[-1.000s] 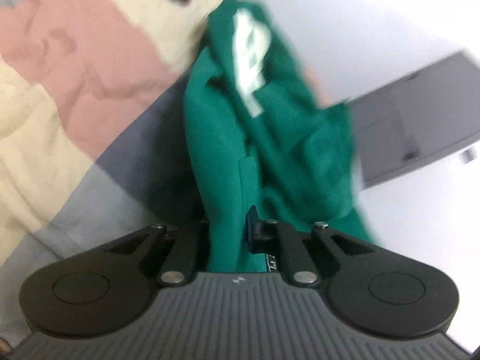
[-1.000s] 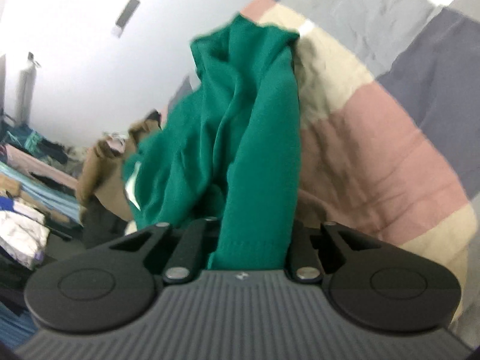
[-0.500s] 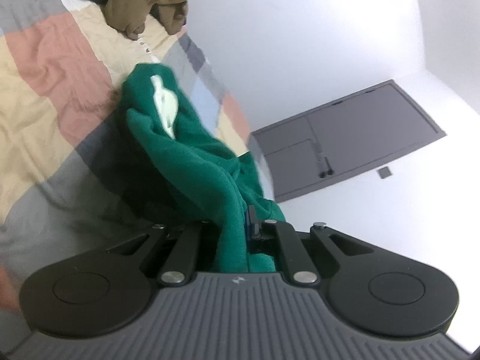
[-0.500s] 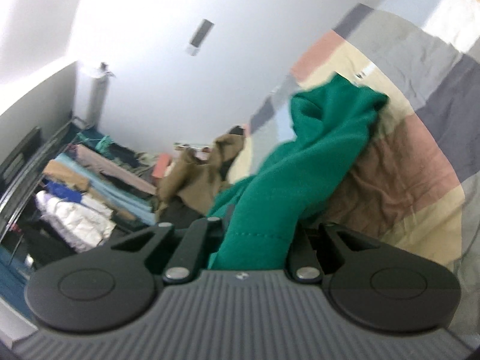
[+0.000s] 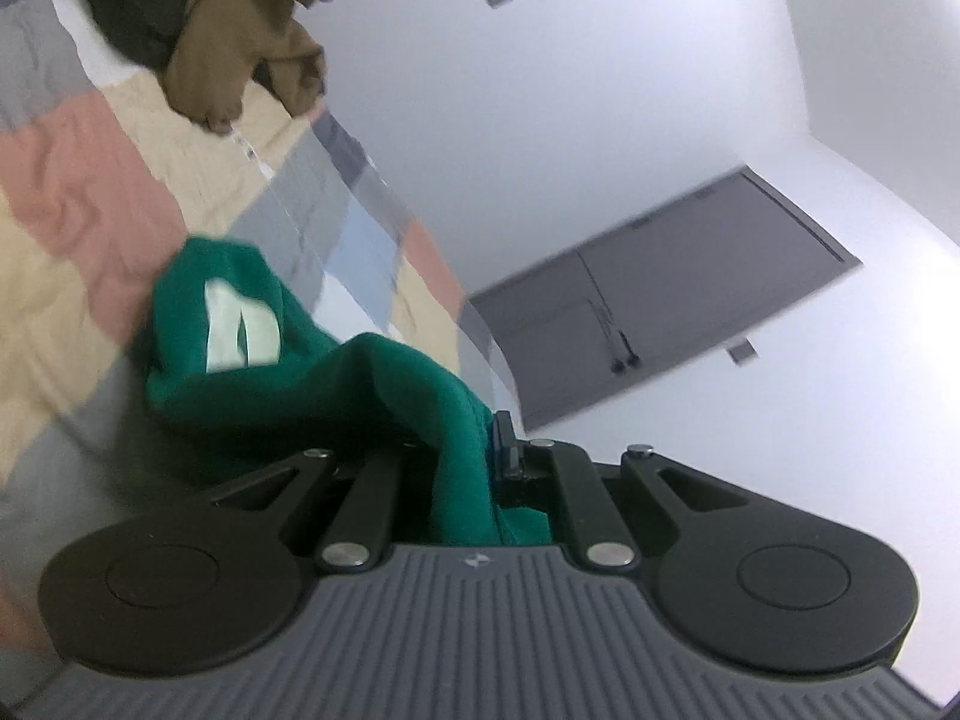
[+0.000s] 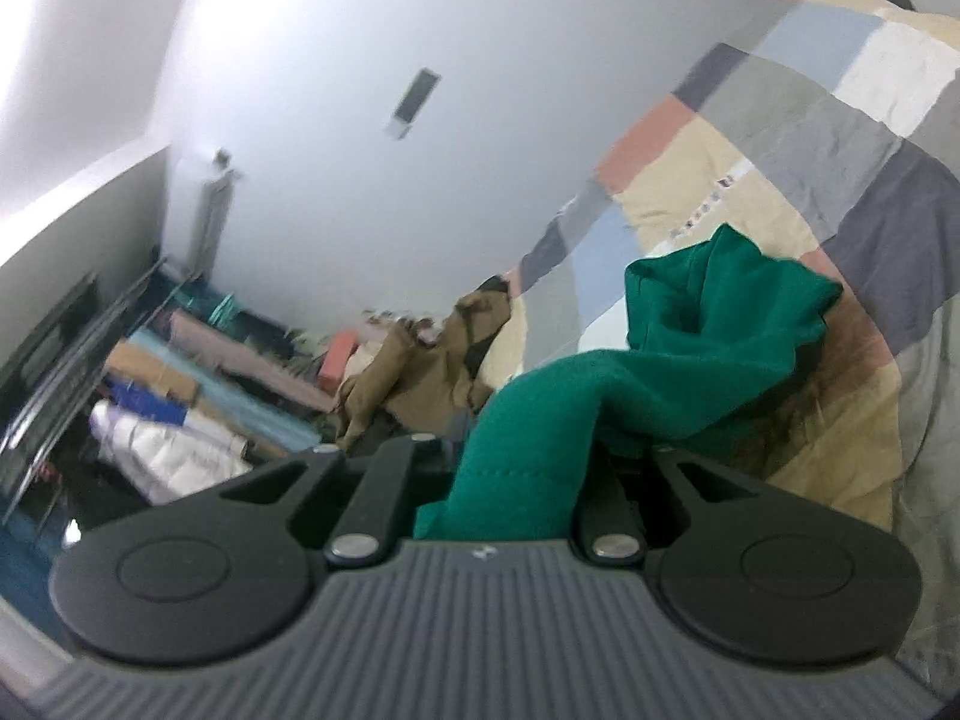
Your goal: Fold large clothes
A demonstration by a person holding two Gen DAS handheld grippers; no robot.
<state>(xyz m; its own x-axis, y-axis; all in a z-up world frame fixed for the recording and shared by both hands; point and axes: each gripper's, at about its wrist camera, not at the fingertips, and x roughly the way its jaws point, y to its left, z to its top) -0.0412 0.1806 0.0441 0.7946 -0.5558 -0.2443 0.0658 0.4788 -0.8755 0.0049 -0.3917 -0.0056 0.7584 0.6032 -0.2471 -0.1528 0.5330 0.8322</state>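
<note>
Green garment [image 5: 384, 384] hides both grippers' jaws.

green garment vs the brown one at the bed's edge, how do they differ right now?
The green garment is pinched in both the left gripper and the right gripper; the brown garment is held by neither. The green one is strung up off the patchwork bedspread, its far end bunched there; the brown one lies slumped in a heap. Both are rumpled and unfolded.

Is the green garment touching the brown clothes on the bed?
Apart. In the left wrist view, bare patchwork blanket lies between the green garment and the brown clothes; the right wrist view shows the same gap.
</note>
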